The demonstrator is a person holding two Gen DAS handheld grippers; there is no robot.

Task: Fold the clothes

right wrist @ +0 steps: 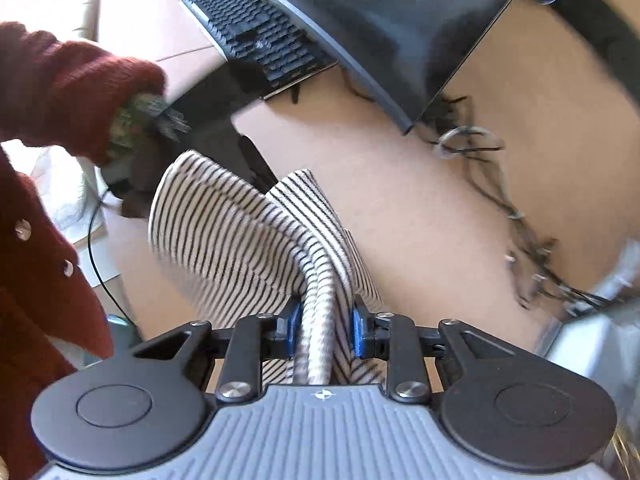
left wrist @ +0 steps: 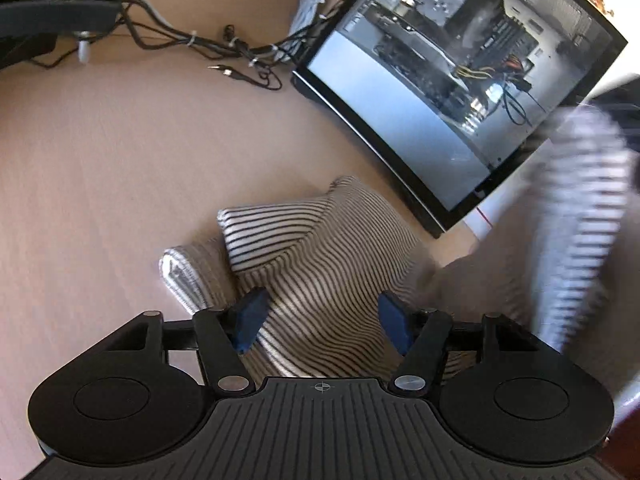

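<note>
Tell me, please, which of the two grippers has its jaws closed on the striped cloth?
The right gripper: its jaws pinch a bunched fold of the striped cloth. The left gripper stands open over the cloth.

One striped garment (left wrist: 320, 264), two claws (left wrist: 324, 322), one monitor (left wrist: 452, 80), one keyboard (right wrist: 256, 36)

Bright, soft daylight; fisheye bending at edges; motion blur smears the right sides.

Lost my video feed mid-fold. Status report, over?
Right hand-held gripper shut on striped garment, bunched fabric lifted. Left hand-held gripper open, astride the garment on the desk. PC case and cables close by.
</note>
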